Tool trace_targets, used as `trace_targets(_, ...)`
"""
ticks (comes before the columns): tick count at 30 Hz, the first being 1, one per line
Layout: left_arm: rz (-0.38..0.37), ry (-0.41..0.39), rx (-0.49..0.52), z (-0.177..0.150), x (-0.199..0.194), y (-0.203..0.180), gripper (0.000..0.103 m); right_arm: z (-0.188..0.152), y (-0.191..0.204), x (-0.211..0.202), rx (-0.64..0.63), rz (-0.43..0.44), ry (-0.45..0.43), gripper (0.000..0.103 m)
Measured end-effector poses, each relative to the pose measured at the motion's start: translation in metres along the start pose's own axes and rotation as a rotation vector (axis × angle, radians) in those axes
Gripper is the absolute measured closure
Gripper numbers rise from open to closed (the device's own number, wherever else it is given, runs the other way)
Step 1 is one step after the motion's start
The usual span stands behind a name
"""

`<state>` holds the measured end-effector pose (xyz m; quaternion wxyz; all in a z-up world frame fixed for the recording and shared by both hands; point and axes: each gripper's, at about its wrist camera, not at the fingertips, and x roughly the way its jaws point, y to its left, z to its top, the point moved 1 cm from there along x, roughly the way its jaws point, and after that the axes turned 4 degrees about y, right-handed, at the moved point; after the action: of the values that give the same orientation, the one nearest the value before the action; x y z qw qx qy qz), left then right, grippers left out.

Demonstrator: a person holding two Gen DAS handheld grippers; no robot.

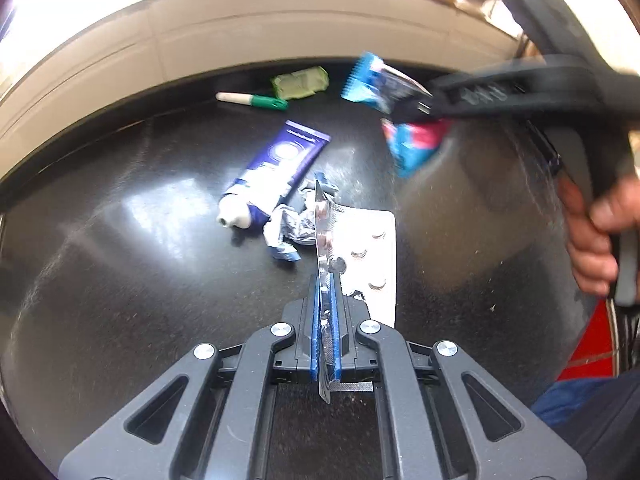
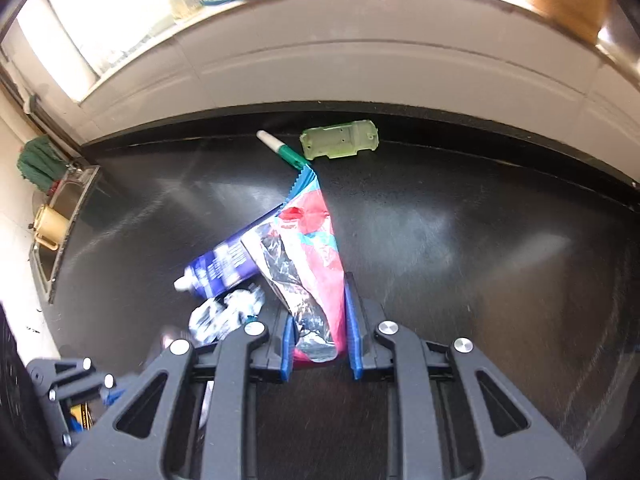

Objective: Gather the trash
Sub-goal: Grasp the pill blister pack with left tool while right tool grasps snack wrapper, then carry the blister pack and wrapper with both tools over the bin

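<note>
Glossy black stone countertop (image 1: 120, 240) fills both views, backed by a pale tiled wall. At lower centre of the left view, the left gripper (image 1: 325, 280) clenches a silver foil pill blister strip (image 1: 326, 220) edge-on, above a second, white blister card (image 1: 372, 256). The right gripper (image 2: 318, 322) grasps a crinkled pink-and-blue foil-lined snack wrapper (image 2: 316, 248). Left on the counter are a purple-and-white tube (image 1: 276, 172), crumpled silver foil (image 1: 292, 228), a green-capped white marker (image 1: 252, 101) and a pale green plastic toy car shell (image 2: 340, 140).
</note>
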<state>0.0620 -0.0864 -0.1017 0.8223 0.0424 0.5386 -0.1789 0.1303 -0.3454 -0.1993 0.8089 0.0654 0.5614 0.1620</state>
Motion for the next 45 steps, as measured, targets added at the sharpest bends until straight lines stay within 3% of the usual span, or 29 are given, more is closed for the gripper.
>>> trace_targets(10,0.039,-0.025,-0.134,-0.029,-0.030,0.024,0.099,-0.055,0.028,-0.029,-0.037,0.004,0.007,0.081)
trace_targets(16,0.082,-0.056,-0.207,-0.057,-0.054,0.048,0.099,-0.062,0.063,-0.032,-0.100,0.032,0.009,0.081)
trace_targets(20,0.129,-0.081,-0.282,-0.081,-0.075,0.071,0.099,-0.056,0.105,-0.030,-0.182,0.078,0.009,0.082)
trace_targets(24,0.185,-0.110,-0.381,-0.111,-0.100,0.098,0.099,-0.058,0.173,-0.023,-0.310,0.152,0.026,0.081)
trace_targets(32,0.328,-0.140,-0.695,-0.222,-0.155,0.163,0.099,-0.091,0.327,0.007,-0.589,0.316,0.146,0.081)
trace_targets(38,0.409,-0.116,-0.939,-0.325,-0.182,0.199,0.099,-0.152,0.442,0.032,-0.797,0.422,0.279,0.081)
trace_targets(42,0.430,-0.096,-1.076,-0.390,-0.192,0.219,0.099,-0.194,0.499,0.052,-0.890,0.447,0.369,0.081)
trace_targets(45,0.432,-0.085,-1.131,-0.421,-0.190,0.230,0.099,-0.221,0.535,0.071,-0.949,0.446,0.423,0.081)
